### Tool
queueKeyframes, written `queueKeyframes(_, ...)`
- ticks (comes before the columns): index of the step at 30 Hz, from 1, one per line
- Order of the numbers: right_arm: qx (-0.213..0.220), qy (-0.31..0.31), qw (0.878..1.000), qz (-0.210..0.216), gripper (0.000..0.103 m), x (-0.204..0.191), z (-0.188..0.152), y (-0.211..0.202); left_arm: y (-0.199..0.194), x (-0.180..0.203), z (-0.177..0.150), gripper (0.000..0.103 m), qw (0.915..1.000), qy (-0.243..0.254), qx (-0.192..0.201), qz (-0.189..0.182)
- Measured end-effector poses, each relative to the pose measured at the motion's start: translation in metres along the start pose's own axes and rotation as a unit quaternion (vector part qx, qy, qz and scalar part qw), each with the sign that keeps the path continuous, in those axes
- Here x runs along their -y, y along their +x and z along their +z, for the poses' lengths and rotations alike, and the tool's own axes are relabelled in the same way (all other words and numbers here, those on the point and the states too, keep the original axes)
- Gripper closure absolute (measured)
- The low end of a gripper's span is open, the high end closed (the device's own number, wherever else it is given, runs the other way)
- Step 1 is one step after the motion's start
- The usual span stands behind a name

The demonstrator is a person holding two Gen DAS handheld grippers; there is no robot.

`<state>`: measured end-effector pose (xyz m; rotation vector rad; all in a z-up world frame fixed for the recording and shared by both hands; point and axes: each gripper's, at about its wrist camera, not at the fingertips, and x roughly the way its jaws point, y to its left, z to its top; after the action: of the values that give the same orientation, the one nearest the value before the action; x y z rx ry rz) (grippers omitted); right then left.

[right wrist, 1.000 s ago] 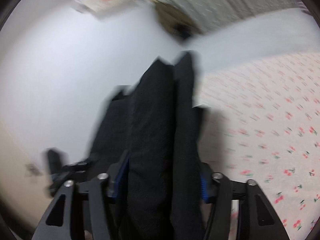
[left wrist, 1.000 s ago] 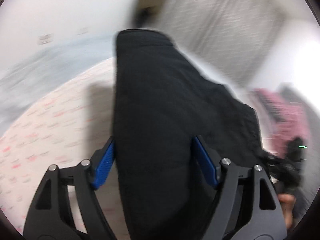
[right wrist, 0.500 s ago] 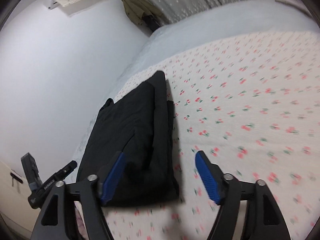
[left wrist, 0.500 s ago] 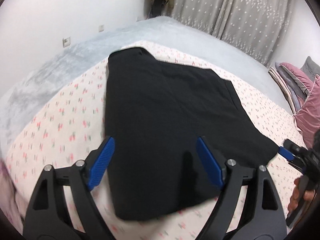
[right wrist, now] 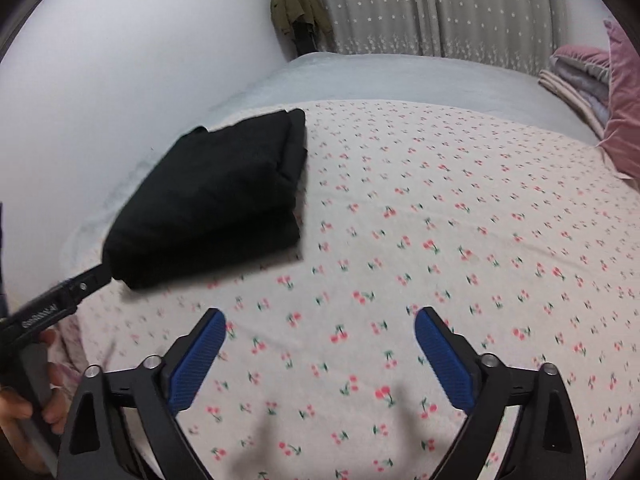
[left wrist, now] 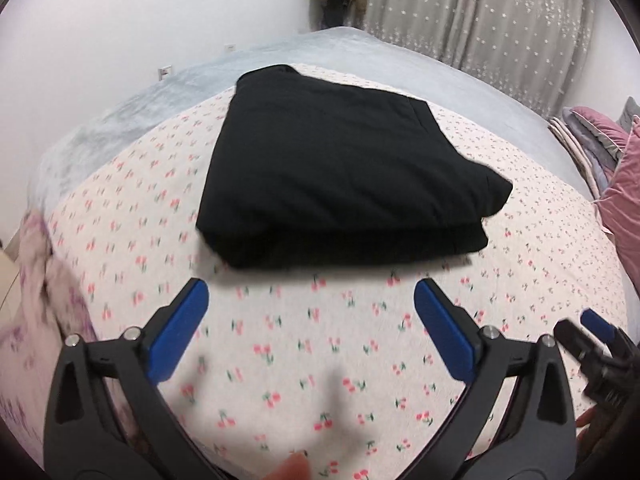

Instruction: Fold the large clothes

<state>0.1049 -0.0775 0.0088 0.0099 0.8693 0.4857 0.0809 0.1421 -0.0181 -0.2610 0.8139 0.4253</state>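
Observation:
A black garment (left wrist: 340,176) lies folded into a thick rectangle on the cherry-print sheet (left wrist: 304,344), toward the wall side of the bed. In the right wrist view the same black garment (right wrist: 216,200) sits at the left. My left gripper (left wrist: 311,294) hovers just short of its near edge, jaws still opening wide, only sheet between them. My right gripper (right wrist: 320,322) stands to the right of the bundle, jaws also opening, nothing between them. The right gripper's tip (left wrist: 596,326) shows at the left wrist view's lower right.
A grey blanket (right wrist: 400,76) covers the bed's far end below star-print curtains (right wrist: 440,4). Pink pillows and folded bedding (right wrist: 600,92) pile at the right. A jacket (right wrist: 298,4) hangs in the corner. A pale purple cloth (left wrist: 36,280) lies at the left edge.
Both grippers let go of the black garment, which now lies flat on the sheet. Both have pulled back from it toward the near side, and their jaws have spread wider.

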Motion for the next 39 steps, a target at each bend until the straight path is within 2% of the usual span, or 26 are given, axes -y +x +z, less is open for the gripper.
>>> queueKeyframes(3, -0.02, -0.021, 1.0, -0.004, 0.0, -0.011, -0.011, 0.001, 0.0, 0.008, -0.015, 0.001, 0.9998, 0.003, -0.003, 0.019)
queueKeyframes(6, 0.0, -0.038, 0.999, -0.006, 0.0, -0.019, -0.013, -0.004, -0.002, 0.015, -0.022, 0.001, 0.999, 0.007, 0.01, 0.044)
queueKeyframes(10, 0.001, -0.027, 1.0, 0.009, 0.0, -0.02, -0.014, 0.005, 0.003, 0.015, -0.029, 0.001, 0.9993, -0.01, -0.001, 0.036)
queueKeyframes(28, -0.021, -0.05, 0.999, -0.001, 0.0, -0.029, -0.018, 0.029, 0.011, 0.015, -0.033, 0.001, 0.9987, -0.02, -0.02, 0.042)
queueKeyframes(39, -0.017, -0.053, 0.998, -0.003, 0.0, -0.03, -0.019, 0.03, 0.012, 0.014, -0.033, 0.001, 0.9985, -0.021, -0.026, 0.043)
